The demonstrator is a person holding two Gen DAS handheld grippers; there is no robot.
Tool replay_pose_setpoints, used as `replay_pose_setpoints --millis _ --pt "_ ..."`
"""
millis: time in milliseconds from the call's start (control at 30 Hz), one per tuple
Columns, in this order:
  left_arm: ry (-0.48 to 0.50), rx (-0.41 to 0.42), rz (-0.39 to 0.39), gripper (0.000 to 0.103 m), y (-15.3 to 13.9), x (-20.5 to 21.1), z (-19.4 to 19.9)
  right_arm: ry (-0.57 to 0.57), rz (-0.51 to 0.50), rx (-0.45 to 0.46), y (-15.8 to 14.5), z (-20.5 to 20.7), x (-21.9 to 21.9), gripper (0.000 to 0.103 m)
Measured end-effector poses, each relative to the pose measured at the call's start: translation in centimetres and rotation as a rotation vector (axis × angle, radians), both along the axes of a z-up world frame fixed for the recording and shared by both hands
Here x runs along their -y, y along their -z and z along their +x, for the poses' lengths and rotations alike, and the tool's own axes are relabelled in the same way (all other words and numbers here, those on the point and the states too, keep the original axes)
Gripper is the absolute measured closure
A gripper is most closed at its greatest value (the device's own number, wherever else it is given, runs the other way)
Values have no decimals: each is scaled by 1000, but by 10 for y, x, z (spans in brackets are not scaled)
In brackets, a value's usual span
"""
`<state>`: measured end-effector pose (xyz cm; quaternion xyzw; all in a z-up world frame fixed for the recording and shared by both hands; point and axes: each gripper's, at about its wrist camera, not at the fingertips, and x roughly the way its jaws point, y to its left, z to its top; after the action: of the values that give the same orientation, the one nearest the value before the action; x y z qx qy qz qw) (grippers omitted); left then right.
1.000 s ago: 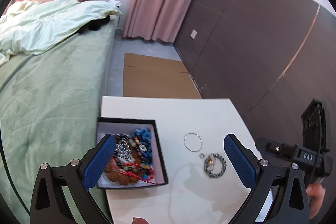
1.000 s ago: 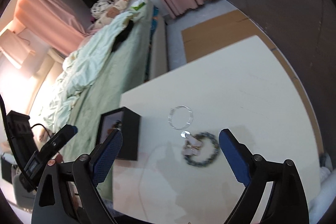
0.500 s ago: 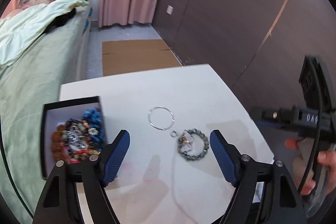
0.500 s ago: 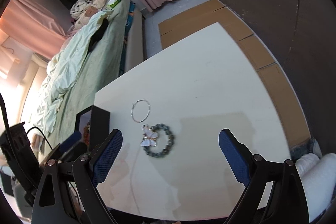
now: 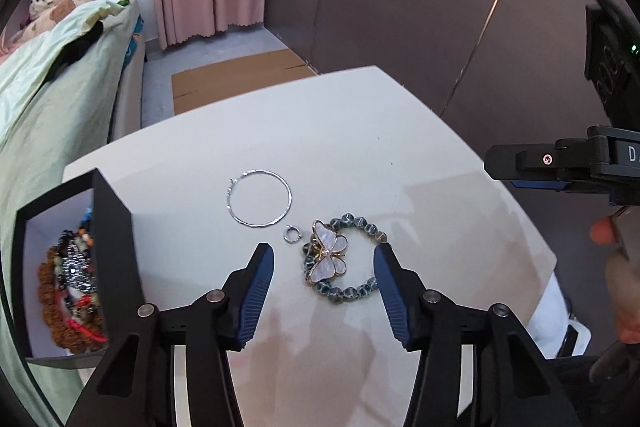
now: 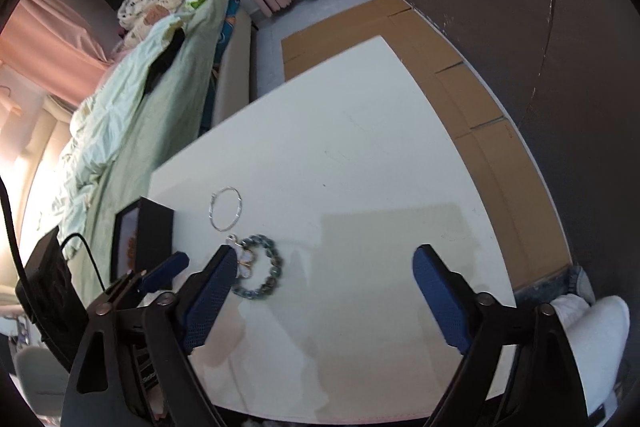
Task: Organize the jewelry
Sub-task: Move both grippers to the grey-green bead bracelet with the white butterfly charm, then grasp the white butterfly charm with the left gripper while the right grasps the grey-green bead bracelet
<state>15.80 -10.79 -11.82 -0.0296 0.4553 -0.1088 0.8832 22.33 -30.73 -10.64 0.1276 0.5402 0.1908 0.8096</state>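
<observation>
A grey-green bead bracelet [image 5: 362, 220] with a pearly butterfly charm [image 5: 330, 259] lies on the white table [image 5: 360, 131]. My left gripper [image 5: 324, 253] hovers low over it, jaws closing, bracelet between the blue pads but not pressed. A thin silver bangle [image 5: 289, 195] and a small ring [image 5: 291, 233] lie just beyond. The black jewelry box [image 5: 114, 227], holding several bead strings, stands at the left. My right gripper [image 6: 326, 255] hangs over bare table, jaws closing on nothing. The bracelet [image 6: 276, 267] sits by its left finger, with the bangle [image 6: 212, 211] and box [image 6: 154, 239] further left.
A bed with a pale green cover [image 5: 48, 99] runs along the table's left side. Flat cardboard [image 6: 472, 95] lies on the floor beyond and right of the table. A dark panelled wall [image 5: 400, 7] stands close behind. A hand [image 5: 624, 287] holds the right gripper's body.
My left gripper has swung right from above the box and dropped toward the butterfly bracelet, its jaws narrowing. The right gripper has shifted right, so the bracelet now sits by its left finger.
</observation>
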Motion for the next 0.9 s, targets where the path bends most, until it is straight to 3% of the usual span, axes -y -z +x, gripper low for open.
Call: replay_pose_setpoints --millis 233,300,367,467,600,900 --pt "6 -20 13 61 16 6 11 -31 -32 3 3 2 -5 21" --pt "10 -19 15 61 17 7 13 -42 -37 -9 7 3 -8 29" --pt "11 -19 17 61 19 9 16 -48 -41 -23 11 5 -9 29" --pt "8 -33 13 78 23 9 20 -52 -45 -30 13 5 -11 30" --pt "-7 -26 -9 91 22 3 20 -53 -34 -45 17 6 -12 30" --pt "-39 -9 -82 91 3 -17 14 -72 -19 -59 22 7 -19 30"
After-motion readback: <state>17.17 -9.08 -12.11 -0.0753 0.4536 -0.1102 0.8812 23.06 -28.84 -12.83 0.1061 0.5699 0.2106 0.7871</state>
